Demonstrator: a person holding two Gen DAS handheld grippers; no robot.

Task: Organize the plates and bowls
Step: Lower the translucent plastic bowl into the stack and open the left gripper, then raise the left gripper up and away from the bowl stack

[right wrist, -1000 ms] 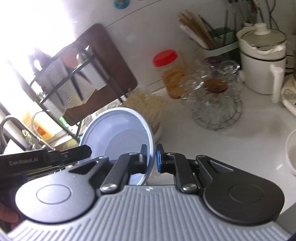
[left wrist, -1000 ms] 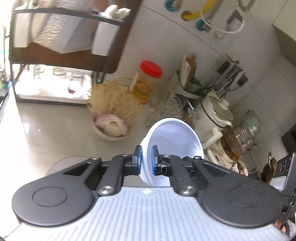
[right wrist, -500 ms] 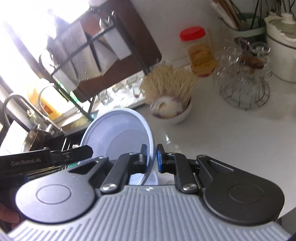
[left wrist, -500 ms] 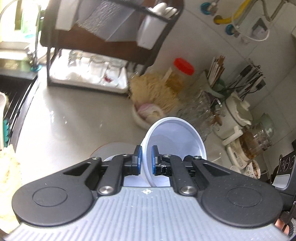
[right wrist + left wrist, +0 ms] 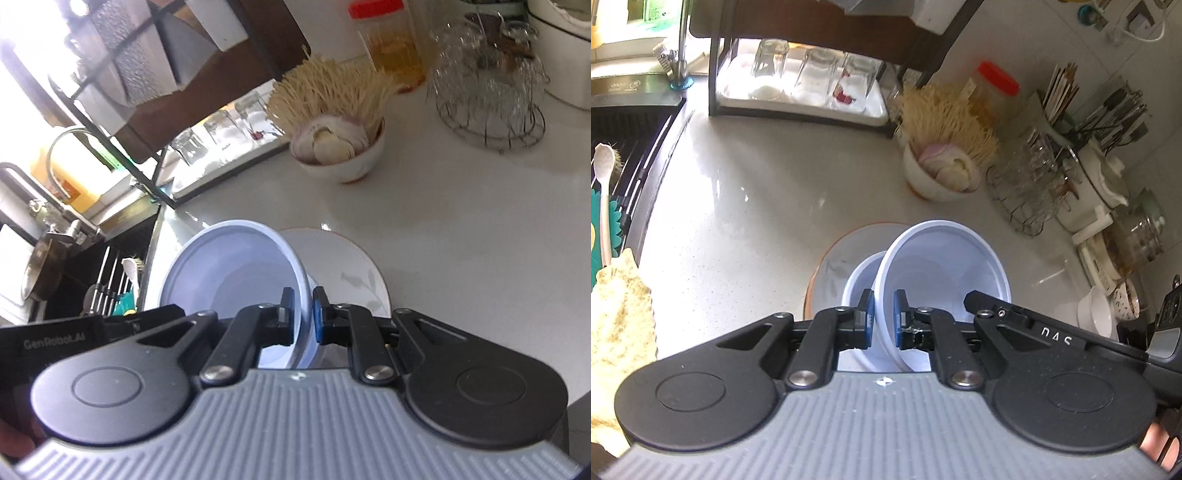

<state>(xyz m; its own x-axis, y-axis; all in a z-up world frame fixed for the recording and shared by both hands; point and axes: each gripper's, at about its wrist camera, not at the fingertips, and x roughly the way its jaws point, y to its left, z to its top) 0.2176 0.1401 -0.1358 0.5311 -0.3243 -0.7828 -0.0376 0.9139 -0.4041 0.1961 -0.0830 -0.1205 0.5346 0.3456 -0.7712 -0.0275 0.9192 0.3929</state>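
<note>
Both wrist views look steeply down, close, sharing the plate (image 5: 831, 266) (image 5: 354, 273).

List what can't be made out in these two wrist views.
- Left wrist: near rim of the held bowl and second bowl, hidden by left gripper.
- Right wrist: near edge of plate, hidden by right gripper and its bowl.
- Right wrist: window area, overexposed.

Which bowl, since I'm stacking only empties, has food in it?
The white ceramic bowl on the counter: it holds garlic and dry noodles. The pale blue bowls pinched in the left gripper and the right gripper are empty.
</note>
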